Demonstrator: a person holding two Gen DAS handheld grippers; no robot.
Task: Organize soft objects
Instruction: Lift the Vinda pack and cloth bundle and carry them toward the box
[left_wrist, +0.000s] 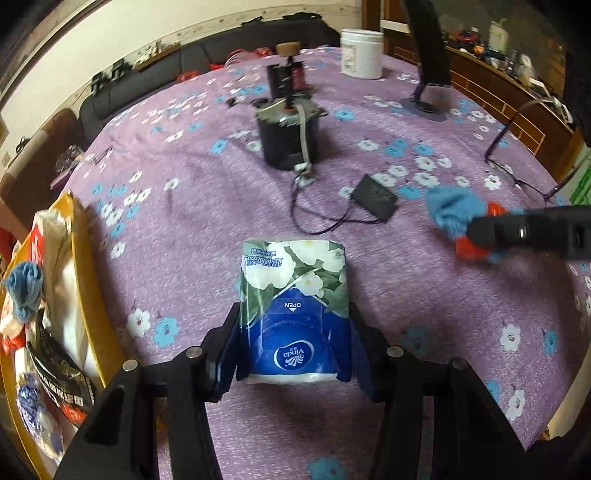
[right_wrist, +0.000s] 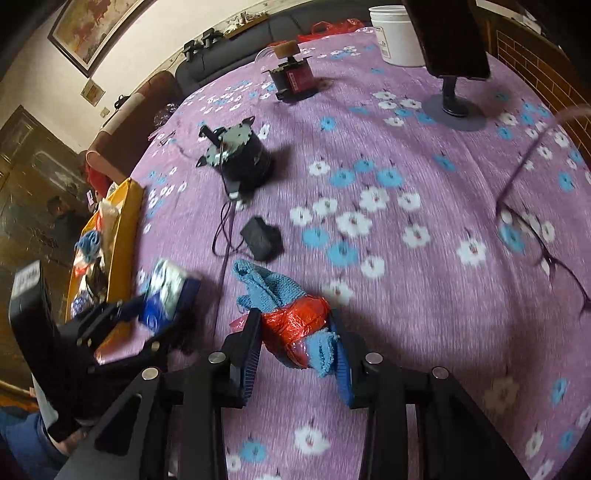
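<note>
My left gripper (left_wrist: 293, 336) is shut on a blue and green Vinda tissue pack (left_wrist: 293, 306), held above the purple floral tablecloth (left_wrist: 184, 240); the pack also shows in the right wrist view (right_wrist: 166, 291). My right gripper (right_wrist: 295, 343) is shut on a blue cloth with a red plastic wrap (right_wrist: 295, 321). In the left wrist view that gripper (left_wrist: 476, 236) and its blue and red bundle (left_wrist: 454, 214) are at the right. A yellow tray (left_wrist: 83, 266) at the left table edge holds soft packs and a blue cloth (left_wrist: 24, 288); it also shows in the right wrist view (right_wrist: 125, 236).
A black motor (left_wrist: 286, 136) with a wire to a small black box (left_wrist: 375, 203) stands mid-table. Behind are a red-black device (left_wrist: 288, 75), a white tub (left_wrist: 361, 53), and a black stand (left_wrist: 428, 101). Glasses (left_wrist: 517, 173) lie at the right. A sofa lies beyond the table.
</note>
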